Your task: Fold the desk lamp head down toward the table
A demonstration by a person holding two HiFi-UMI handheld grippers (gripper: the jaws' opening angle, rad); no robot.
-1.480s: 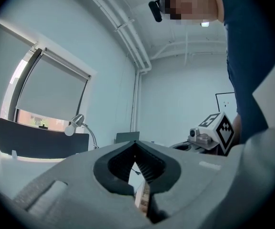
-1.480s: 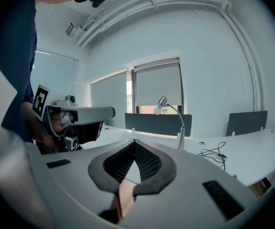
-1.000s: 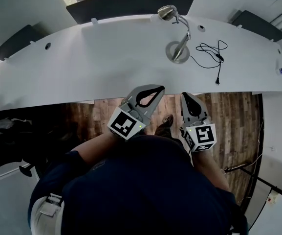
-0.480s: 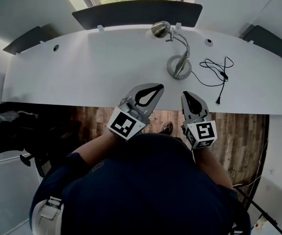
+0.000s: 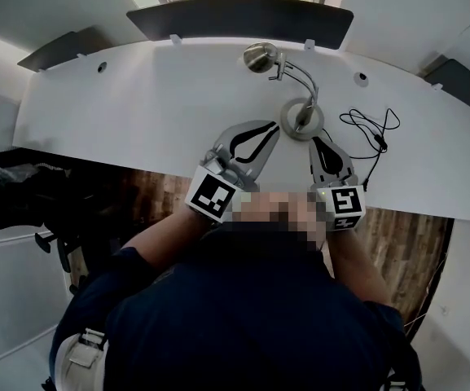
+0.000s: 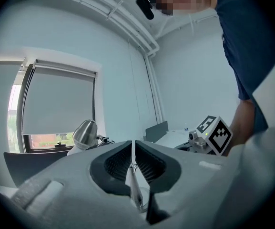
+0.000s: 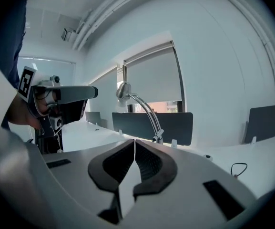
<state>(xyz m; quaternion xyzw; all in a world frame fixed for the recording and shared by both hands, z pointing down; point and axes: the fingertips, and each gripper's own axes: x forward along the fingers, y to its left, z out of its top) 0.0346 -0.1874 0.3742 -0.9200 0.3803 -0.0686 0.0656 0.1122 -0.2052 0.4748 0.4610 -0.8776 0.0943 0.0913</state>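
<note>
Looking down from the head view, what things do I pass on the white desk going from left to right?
small round hole → lamp head → lamp base → black cable

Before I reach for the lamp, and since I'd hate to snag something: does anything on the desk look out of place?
Only the black cable: it lies in loose, untidy loops on the desk, just right of the lamp. Otherwise nothing stands out.

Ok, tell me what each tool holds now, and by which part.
Nothing. The left tool and right tool are both shut and empty; the lamp stands on the desk ahead, clear of both.
</note>
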